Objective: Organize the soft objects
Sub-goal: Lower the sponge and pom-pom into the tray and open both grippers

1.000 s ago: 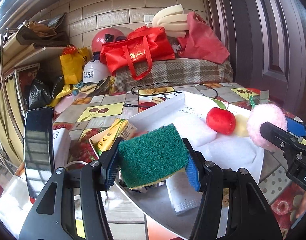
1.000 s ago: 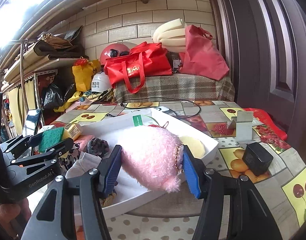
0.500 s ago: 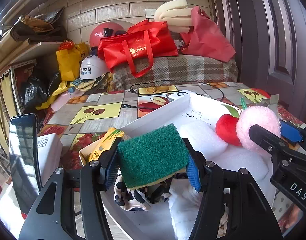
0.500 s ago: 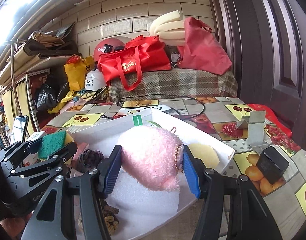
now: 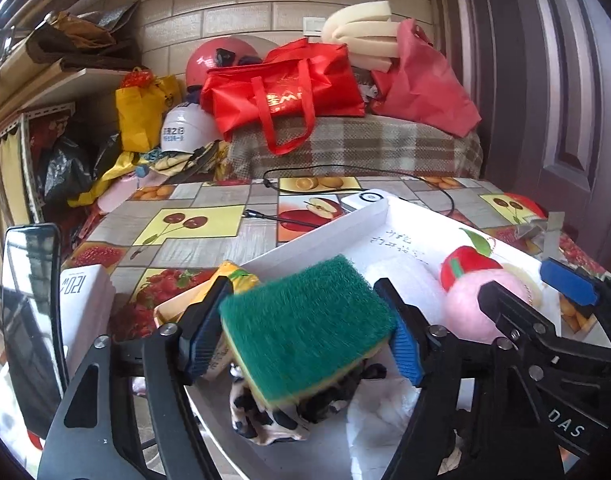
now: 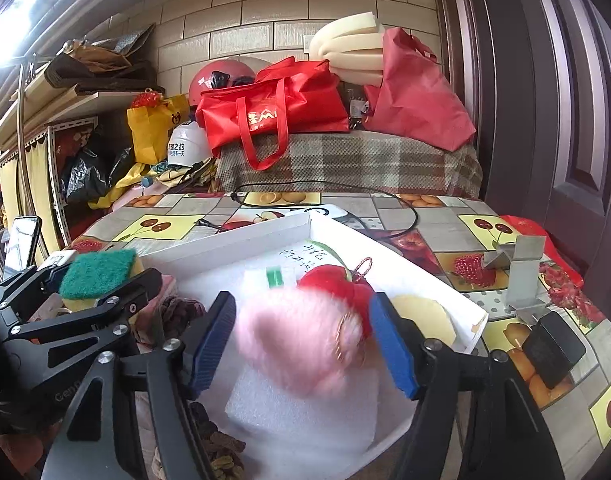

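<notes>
White tray (image 6: pixel 241 240) with red plush apple (image 6: pixel 337 280) inside

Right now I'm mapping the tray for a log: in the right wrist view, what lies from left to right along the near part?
Phone → green sponge in the left gripper → pink plush in the right gripper → black box.

Fruit-print table (image 6: pixel 445 216): white tray (image 6: pixel 241 242), black cable (image 6: pixel 401 204), black box (image 6: pixel 553 350), metal bracket (image 6: pixel 521 276), tissue pack (image 5: pixel 85 312).
</notes>
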Available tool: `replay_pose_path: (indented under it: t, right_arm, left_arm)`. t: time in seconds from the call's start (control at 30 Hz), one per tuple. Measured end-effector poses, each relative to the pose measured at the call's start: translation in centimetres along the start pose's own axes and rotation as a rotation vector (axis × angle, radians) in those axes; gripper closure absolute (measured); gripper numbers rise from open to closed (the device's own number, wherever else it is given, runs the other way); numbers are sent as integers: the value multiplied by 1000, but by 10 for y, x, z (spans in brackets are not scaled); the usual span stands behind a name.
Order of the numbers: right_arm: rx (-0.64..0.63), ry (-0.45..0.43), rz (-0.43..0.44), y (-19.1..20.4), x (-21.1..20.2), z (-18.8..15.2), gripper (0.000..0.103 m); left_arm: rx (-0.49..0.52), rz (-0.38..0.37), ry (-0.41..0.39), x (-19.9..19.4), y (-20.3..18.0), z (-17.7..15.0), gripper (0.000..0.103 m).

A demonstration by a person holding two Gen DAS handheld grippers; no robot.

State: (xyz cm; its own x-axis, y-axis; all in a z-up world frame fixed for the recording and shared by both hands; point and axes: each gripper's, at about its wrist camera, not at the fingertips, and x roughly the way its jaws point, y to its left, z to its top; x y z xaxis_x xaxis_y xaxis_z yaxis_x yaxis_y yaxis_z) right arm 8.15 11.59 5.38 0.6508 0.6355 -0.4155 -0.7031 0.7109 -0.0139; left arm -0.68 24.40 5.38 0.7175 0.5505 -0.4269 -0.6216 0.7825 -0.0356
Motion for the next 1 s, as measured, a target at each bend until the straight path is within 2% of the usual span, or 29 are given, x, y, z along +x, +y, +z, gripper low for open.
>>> replay_pose_path:
  t: [0.03, 0.1, 0.33, 0.7, 1.0]
  right_arm:
    - [9, 1, -8, -1, 0, 0, 15]
    - [20, -4, -15, -3, 0, 0, 0]
    - [-8, -16, -31, 2, -1, 0, 0]
    - [3, -57, -43, 1, -8, 0, 0]
    - [8, -65, -68, 1, -15, -2, 0]
  left_arm:
    - [-29, 6, -3, -1, 6, 0, 11]
    - [-76, 16, 5, 0, 15, -1, 0]
    - [-94, 28, -2, -2, 19, -2, 0]
    - [-85, 59, -69, -21, 20, -7, 0]
    - [-88, 67, -63, -33, 21, -12, 0]
